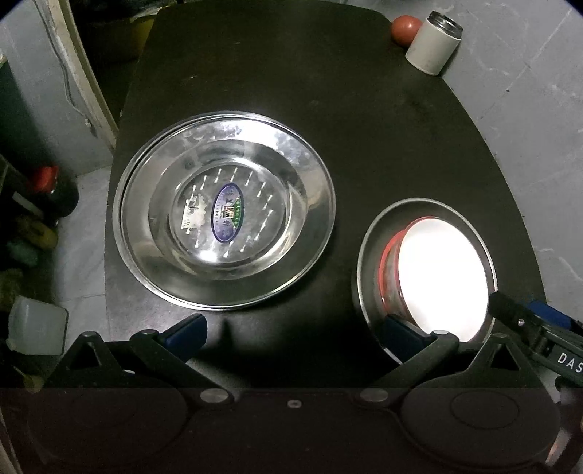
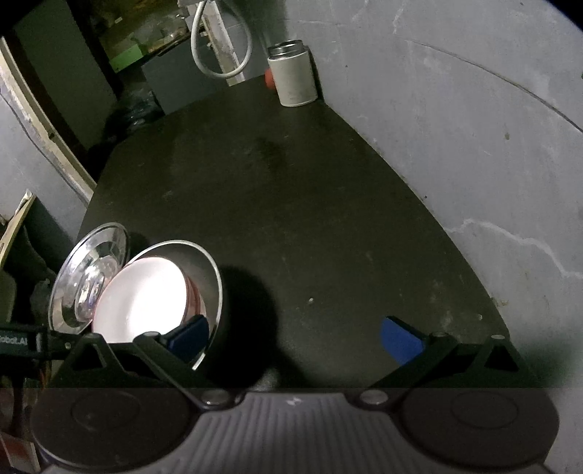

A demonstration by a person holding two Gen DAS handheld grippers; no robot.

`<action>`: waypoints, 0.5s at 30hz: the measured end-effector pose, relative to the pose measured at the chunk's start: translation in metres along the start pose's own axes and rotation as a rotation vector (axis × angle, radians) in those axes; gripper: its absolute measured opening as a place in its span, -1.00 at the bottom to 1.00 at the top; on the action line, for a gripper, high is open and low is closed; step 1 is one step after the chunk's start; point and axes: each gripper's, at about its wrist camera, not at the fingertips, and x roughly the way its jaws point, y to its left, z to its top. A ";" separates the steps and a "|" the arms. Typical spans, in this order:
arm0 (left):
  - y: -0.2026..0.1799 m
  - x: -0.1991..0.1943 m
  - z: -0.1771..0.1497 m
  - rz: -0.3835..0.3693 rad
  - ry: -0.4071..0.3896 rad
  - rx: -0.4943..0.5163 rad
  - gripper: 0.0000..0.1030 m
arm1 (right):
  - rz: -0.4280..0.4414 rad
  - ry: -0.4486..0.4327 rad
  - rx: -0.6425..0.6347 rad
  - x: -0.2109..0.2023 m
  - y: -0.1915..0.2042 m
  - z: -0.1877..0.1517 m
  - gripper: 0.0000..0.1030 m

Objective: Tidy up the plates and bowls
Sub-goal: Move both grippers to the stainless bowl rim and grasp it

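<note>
Two stacked steel plates [image 1: 313, 204], the top one with an oval sticker, lie centre-left on the black table [image 1: 291, 91]. To their right stands a steel bowl [image 1: 375, 255] with a white, red-rimmed bowl [image 1: 441, 277] nested inside. My left gripper [image 1: 293, 333] is open above the table's near edge, its right finger over the steel bowl's near rim. In the right wrist view the steel bowl [image 2: 209, 269], white bowl [image 2: 145, 295] and plates [image 2: 83, 273] sit at the lower left. My right gripper [image 2: 295, 337] is open, with its left finger tip at the steel bowl's rim.
A white canister [image 1: 433, 42] [image 2: 293, 74] and a red round thing [image 1: 404, 27] stand at the table's far corner by the grey wall [image 2: 473, 146]. Bottles [image 1: 51, 189] and a white container [image 1: 36, 324] sit off the table's left side. A cable [image 2: 218, 47] hangs behind.
</note>
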 end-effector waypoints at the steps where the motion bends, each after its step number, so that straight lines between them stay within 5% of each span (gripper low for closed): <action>1: -0.001 0.001 -0.001 0.002 0.001 -0.003 0.98 | 0.000 0.002 -0.004 0.000 0.000 0.001 0.99; 15: 0.006 -0.003 -0.007 -0.010 -0.019 -0.038 0.98 | -0.034 0.047 -0.101 0.015 0.012 0.010 0.99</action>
